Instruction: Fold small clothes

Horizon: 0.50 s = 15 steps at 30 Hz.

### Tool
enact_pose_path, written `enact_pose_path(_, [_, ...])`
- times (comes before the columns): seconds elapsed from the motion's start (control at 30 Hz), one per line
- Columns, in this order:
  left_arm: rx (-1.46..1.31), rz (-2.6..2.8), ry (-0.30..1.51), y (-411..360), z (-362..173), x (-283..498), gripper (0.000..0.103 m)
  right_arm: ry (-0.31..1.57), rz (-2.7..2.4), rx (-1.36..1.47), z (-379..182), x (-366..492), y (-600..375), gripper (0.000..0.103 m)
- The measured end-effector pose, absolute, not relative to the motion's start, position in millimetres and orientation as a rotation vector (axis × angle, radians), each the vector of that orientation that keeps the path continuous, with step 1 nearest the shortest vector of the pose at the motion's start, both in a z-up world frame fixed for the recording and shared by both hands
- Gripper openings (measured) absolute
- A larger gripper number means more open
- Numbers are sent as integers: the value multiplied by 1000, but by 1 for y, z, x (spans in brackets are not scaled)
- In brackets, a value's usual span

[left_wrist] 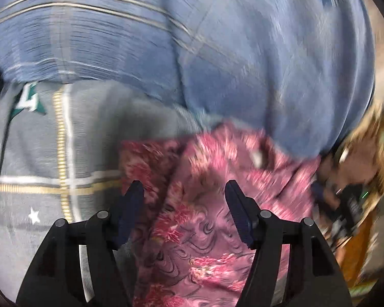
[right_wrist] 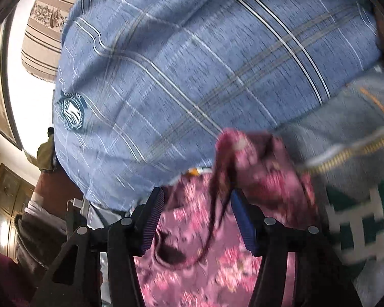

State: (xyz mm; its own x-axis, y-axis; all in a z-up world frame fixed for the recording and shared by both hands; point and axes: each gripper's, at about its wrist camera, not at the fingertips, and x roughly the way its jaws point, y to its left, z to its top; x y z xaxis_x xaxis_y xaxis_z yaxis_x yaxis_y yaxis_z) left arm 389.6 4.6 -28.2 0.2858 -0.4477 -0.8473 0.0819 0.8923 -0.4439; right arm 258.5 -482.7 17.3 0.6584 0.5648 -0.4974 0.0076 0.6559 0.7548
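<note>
Pink floral garment (left_wrist: 204, 204): small patterned cloth in rose and maroon, crumpled, lying on a grey blanket (left_wrist: 89, 133) with yellow and white crossing stripes, a green figure and a white star. Seen again in the right wrist view (right_wrist: 199, 230), where one edge is bunched up into a raised fold and a dark cord or seam loops across it.

Left claw (left_wrist: 184, 192): black arms, dark blue pads; jaws apart, poised over the garment with cloth showing in the gap. Neither pad visibly presses on the fabric.

Right claw (right_wrist: 197, 199): black arms, ribbed blue pads; jaws apart, the garment lying between them. The raised fold sits just beside the right-hand pad; contact cannot be made out through the blur.

Blue plaid shirt (left_wrist: 243, 51): worn by the person, fills the upper part of both views, thin white and grey lines, a round teal emblem (right_wrist: 73, 111) on the chest.

Hand (left_wrist: 350, 168): at the right edge of the left wrist view, on a black device, blurred.

Wooden cabinet (right_wrist: 5, 204): lower left background of the right wrist view. Striped lampshade (right_wrist: 46, 33) above it, against a bright wall.
</note>
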Motion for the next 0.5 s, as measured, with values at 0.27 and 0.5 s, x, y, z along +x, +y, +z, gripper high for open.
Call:
enact_pose_path(0.27, [-104, -363, 1199, -35, -34, 373, 3, 783, 298, 790, 14, 246, -499, 58])
enact_pose_path(0.5, [-208, -261, 1037, 0, -10, 351, 3, 737, 257, 803, 18, 246, -514, 60])
